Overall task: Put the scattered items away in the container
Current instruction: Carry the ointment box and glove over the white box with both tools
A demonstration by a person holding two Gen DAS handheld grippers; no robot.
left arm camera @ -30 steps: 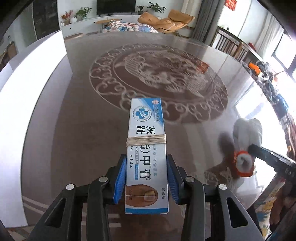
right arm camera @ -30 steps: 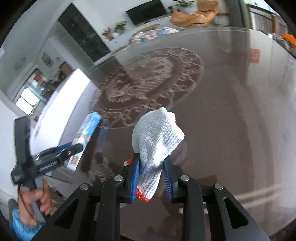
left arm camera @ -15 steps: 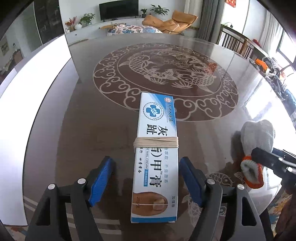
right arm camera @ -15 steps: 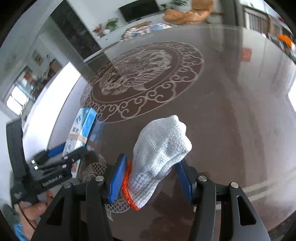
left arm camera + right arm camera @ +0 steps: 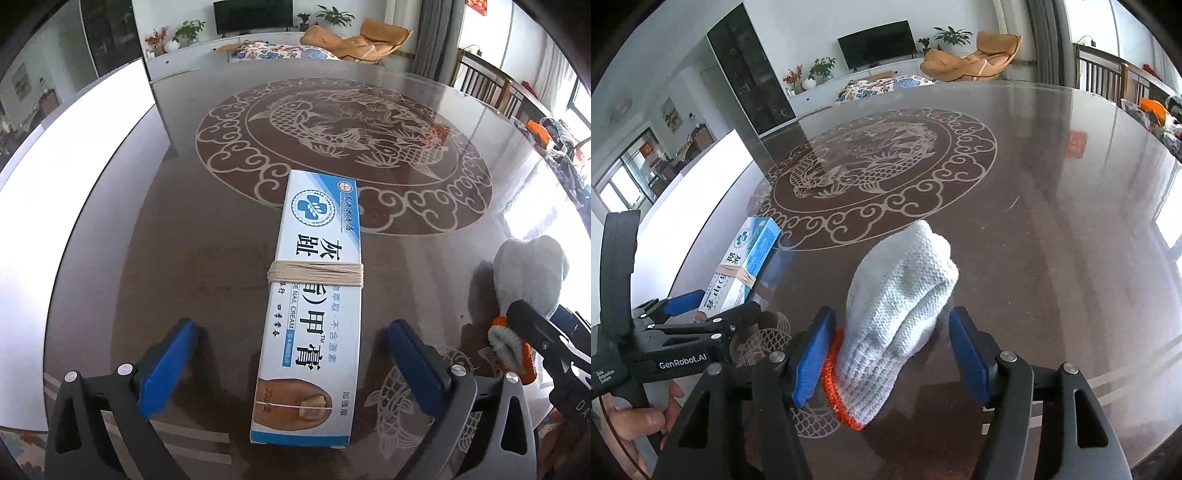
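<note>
Glossy dark table (image 5: 155, 258) with fish inlay. Left hand-held gripper (image 5: 291, 363) opening around a stiff, light nail cream box (image 5: 314, 317); grip its long sides. Right hand-held gripper (image 5: 888, 354) opening around a soft knitted glove (image 5: 897, 317); pinch its cuff.

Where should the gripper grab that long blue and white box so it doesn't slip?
Probably across the box's two long sides, near the rubber band around its middle, coming down from above. It lies flat on the table, long and narrow, so a middle grip should keep it from tipping. The left gripper already straddles it lengthwise, its jaws opening and clear of both sides.
</note>
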